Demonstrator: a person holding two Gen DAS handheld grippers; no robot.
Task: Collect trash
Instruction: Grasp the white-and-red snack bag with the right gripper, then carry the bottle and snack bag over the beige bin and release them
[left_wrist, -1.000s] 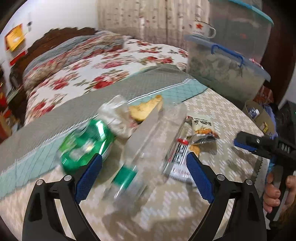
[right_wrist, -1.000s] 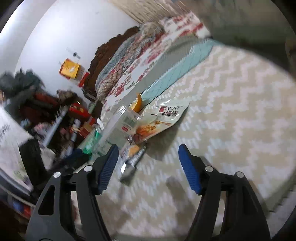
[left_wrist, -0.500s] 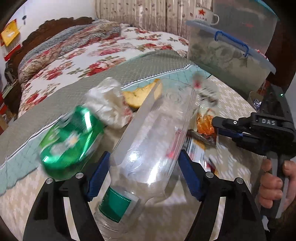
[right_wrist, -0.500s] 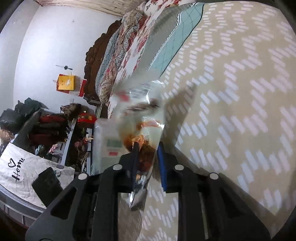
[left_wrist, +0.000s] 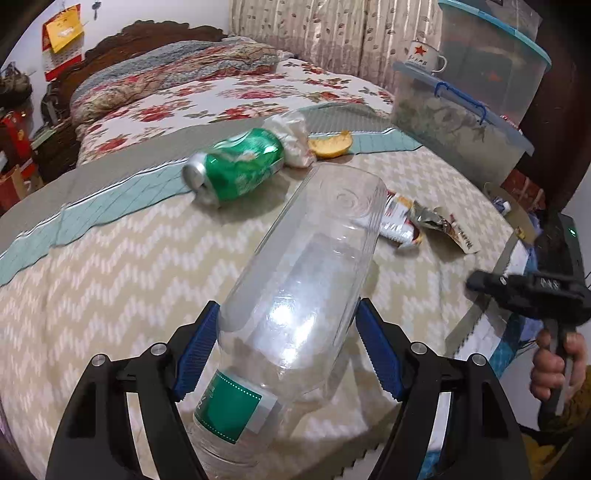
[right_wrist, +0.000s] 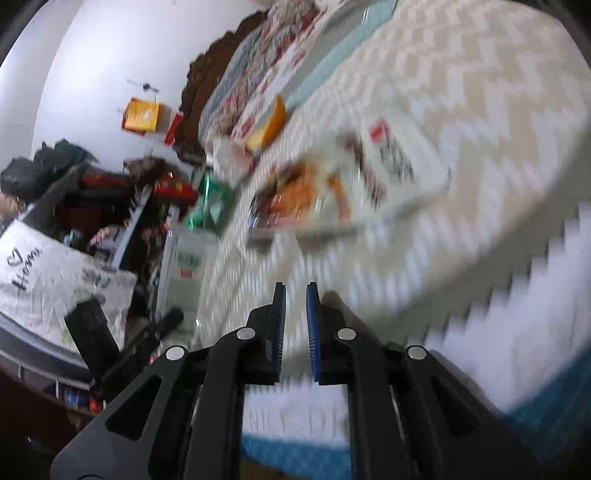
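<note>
Your left gripper (left_wrist: 286, 349) angles down, clamping the clear bottle (left_wrist: 295, 295); your right gripper (right_wrist: 295, 325) is closed on nothing. Green can (left_wrist: 236, 170) and snack wrapper (right_wrist: 332, 188) lie beyond.

The left wrist view is taken from just behind the left gripper (left_wrist: 286, 345), angled down across the chevron blanket (left_wrist: 110, 280) toward the bed's headboard (left_wrist: 155, 31). The right wrist view (heavily blurred) is tilted down over the same blanket (right_wrist: 461, 110), close to it. Shared by both are the green can (left_wrist: 236, 168) (right_wrist: 212, 206), snack wrapper (left_wrist: 424, 225) (right_wrist: 332, 192) and headboard.
</note>
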